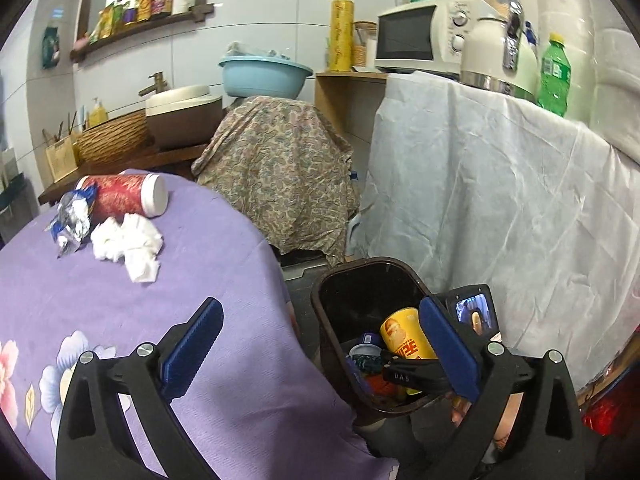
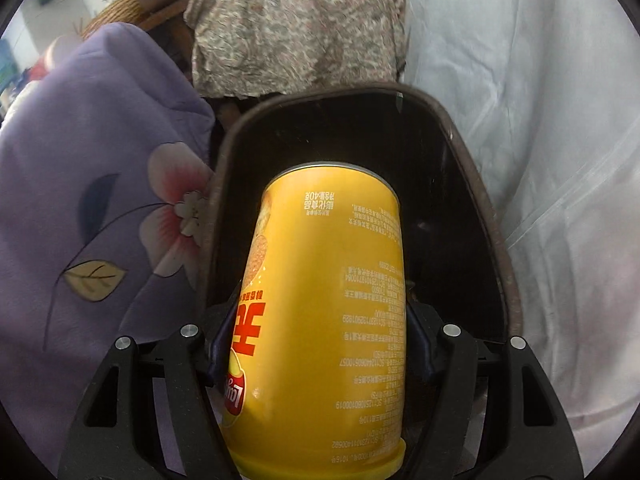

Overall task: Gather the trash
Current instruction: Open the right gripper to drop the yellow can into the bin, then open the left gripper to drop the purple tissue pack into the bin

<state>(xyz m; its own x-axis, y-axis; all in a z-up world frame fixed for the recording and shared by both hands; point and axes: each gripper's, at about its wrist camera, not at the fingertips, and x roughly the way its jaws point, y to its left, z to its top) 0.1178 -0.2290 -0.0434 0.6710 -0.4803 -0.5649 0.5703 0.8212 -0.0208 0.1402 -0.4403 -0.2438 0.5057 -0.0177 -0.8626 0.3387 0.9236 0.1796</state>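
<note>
My right gripper (image 2: 320, 344) is shut on a yellow chip can (image 2: 328, 300), pads pressing on both of its sides. It points the can down into the mouth of a dark brown bin (image 2: 496, 236). In the left wrist view the same can (image 1: 402, 336) sits inside the bin (image 1: 362, 261) above other rubbish. My left gripper (image 1: 320, 346) is open wide with nothing between its blue pads, at the table edge beside the bin. On the purple tablecloth (image 1: 200, 280) lie a red canister (image 1: 124, 196), a crumpled foil wrapper (image 1: 72, 218) and white tissues (image 1: 128, 244).
A paisley-covered stand (image 1: 276, 168) and a white-draped counter (image 1: 500, 200) close in the bin from behind and right. On the counter stand a microwave (image 1: 420, 36), a kettle (image 1: 496, 52) and a green bottle (image 1: 554, 76). A basket (image 1: 112, 140) and basin (image 1: 182, 112) sit far left.
</note>
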